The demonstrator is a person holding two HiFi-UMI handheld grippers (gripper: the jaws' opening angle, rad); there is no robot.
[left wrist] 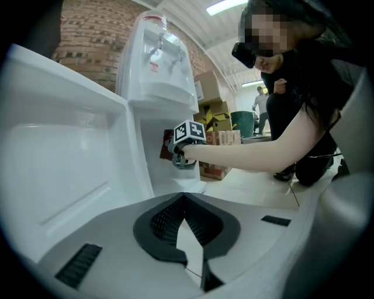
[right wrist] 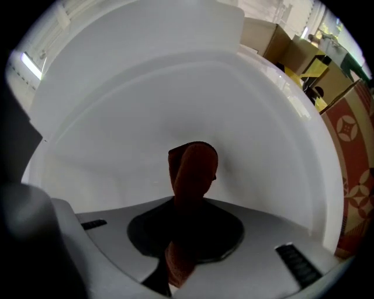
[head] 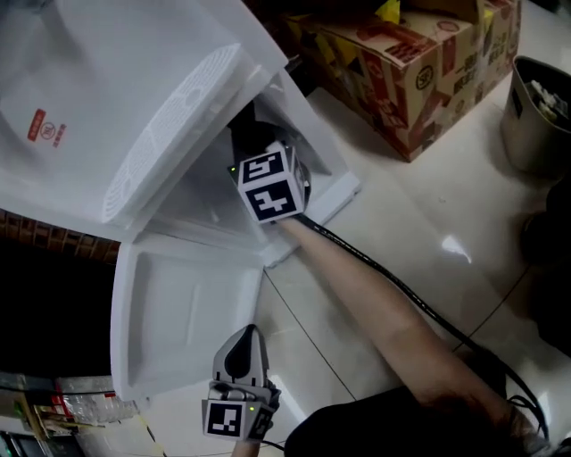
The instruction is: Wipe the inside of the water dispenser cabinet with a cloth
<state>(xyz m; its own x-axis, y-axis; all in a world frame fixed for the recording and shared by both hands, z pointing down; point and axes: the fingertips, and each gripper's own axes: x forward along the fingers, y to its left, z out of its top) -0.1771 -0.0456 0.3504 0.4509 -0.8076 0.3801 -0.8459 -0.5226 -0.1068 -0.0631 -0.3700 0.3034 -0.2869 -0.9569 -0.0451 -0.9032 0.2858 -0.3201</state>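
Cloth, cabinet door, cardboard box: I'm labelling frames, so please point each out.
Cloth [right wrist: 193, 172]: right gripper view, its upper fold.
Door [head: 183, 308]: head view, its inner face.
Box [head: 419, 76]: head view, its printed side.

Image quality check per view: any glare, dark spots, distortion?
Head view: bright glare patch on the glossy floor, lower-left corner very dark. Left gripper view: strong fisheye bending, black vignetted corners, ceiling light blown out. Right gripper view: dim inside the cabinet; the right claw is underexposed and the cloth it grips looks slightly soft.
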